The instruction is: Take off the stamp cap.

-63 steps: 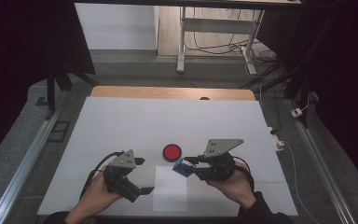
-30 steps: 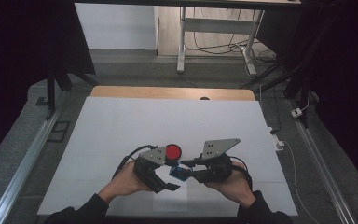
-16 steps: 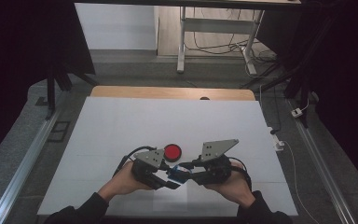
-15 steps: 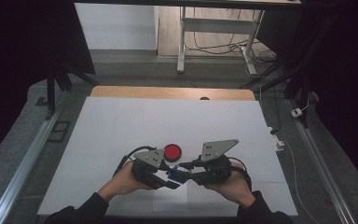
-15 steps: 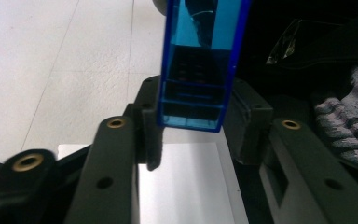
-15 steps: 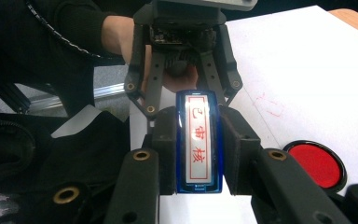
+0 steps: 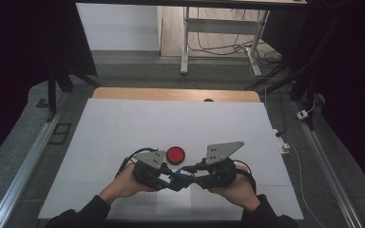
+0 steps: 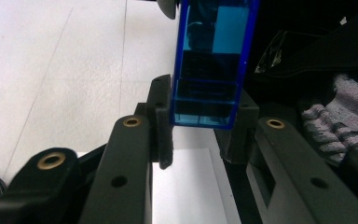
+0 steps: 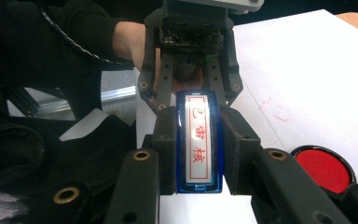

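One blue stamp and one red disc are shown; the stamp is pinched between right gripper and left gripper.

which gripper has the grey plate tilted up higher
The right gripper: its grey plate rears up at a slant with one corner pointing right, while the left gripper carries its plate lower and flatter. Both grip the blue stamp.

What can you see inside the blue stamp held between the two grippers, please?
Through the blue stamp, the right gripper view shows a white label with a red border and red characters. The left gripper view shows translucent blue walls and dark inner sections; both grippers' jaws cover its sides, hiding the rest.
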A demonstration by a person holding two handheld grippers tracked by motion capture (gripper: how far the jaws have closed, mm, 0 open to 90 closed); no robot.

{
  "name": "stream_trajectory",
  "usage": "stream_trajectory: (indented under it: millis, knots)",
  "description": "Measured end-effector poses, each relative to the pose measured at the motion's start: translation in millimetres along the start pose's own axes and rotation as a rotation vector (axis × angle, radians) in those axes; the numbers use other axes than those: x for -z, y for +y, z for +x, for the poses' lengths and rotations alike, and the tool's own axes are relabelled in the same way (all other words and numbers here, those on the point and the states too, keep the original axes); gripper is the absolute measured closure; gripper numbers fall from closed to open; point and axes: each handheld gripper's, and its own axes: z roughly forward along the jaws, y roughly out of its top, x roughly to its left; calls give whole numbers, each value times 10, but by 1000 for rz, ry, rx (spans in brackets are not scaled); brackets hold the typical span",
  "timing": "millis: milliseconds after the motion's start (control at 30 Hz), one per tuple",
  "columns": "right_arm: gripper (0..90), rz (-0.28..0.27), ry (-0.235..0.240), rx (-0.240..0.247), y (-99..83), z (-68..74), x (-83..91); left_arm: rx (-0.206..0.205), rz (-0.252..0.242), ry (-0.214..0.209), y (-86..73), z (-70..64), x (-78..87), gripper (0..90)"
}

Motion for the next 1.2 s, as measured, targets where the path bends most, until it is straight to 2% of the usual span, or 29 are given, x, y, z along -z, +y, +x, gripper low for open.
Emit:
stream_trajectory:
  millis: [300, 367, 500, 600, 667, 767, 900, 1200]
  knots:
    - [703, -28, 39, -20, -4, -24, 26, -57, -1, 14, 27, -52, 22, 690]
    - [704, -30, 56, -32, -9, -33, 25, -87, 2, 21, 29, -70, 25, 691]
    - [704, -40, 64, -39, -19, -49, 31, -62, 9, 23, 37, -55, 22, 691]
    - [704, -29, 8, 13, -8, -9, 30, -13, 39, 38, 21, -20, 16, 691]
    - [704, -34, -21, 33, 8, 18, 43, -2, 65, 49, 1, -4, 4, 691]
    - [704, -58, -17, 18, 20, -4, 96, -5, 53, 39, -14, 1, 9, 690]
    - [704, -57, -27, 4, -12, -33, 102, 6, 44, 41, 6, -6, 17, 689]
    - [702, -74, -37, 16, -17, -15, 108, 55, 78, 99, -18, -5, 26, 686]
